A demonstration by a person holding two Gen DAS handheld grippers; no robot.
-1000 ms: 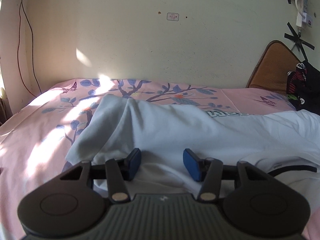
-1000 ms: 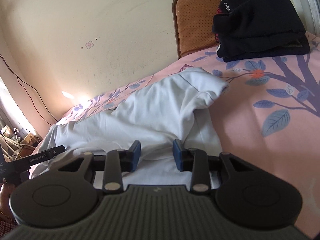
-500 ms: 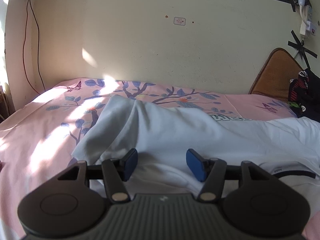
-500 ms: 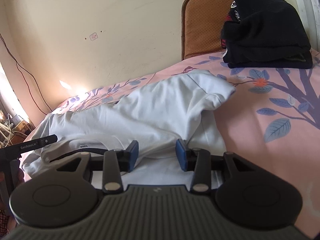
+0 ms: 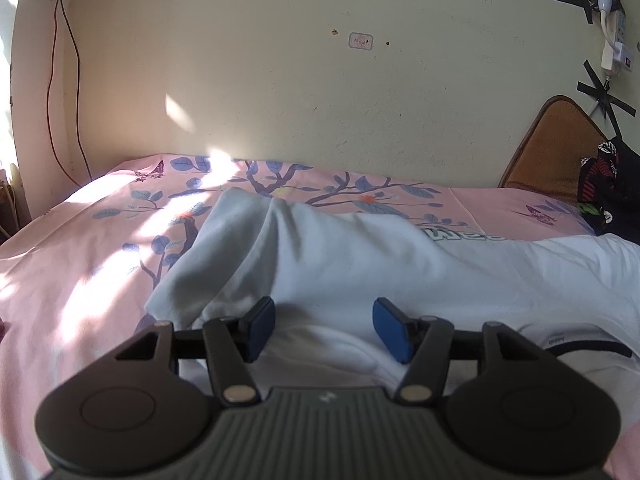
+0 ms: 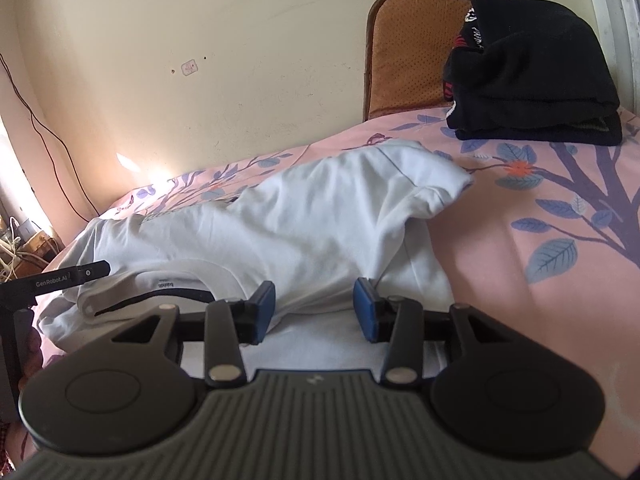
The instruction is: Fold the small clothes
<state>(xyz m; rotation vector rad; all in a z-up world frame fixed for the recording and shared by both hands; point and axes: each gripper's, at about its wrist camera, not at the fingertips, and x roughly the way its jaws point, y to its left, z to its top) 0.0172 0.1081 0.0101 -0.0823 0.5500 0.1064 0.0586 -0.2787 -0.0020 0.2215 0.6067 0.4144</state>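
A white T-shirt (image 5: 400,272) lies crumpled across the pink flowered bedsheet (image 5: 80,264), with its left part folded over towards the middle. In the right wrist view the same T-shirt (image 6: 304,216) shows its collar and label at the near left. My left gripper (image 5: 324,314) is open just above the shirt's near edge, and its blue pads press on nothing. My right gripper (image 6: 314,300) hovers over the near edge further right. Its jaws are opening, with loose cloth lying below the gap and not pinched. A finger of the left gripper (image 6: 56,280) shows at the left of that view.
A stack of folded black clothes (image 6: 532,80) sits at the far right of the bed, in front of an orange-brown cushion (image 6: 404,52). The cream wall (image 5: 320,100) runs behind the bed. A cable (image 5: 60,80) hangs at the left and a power strip (image 5: 612,20) is taped at the upper right.
The jaws of both grippers have spread wider over the shirt's near edge. The right wrist view has rolled slightly. The shirt lies as before.
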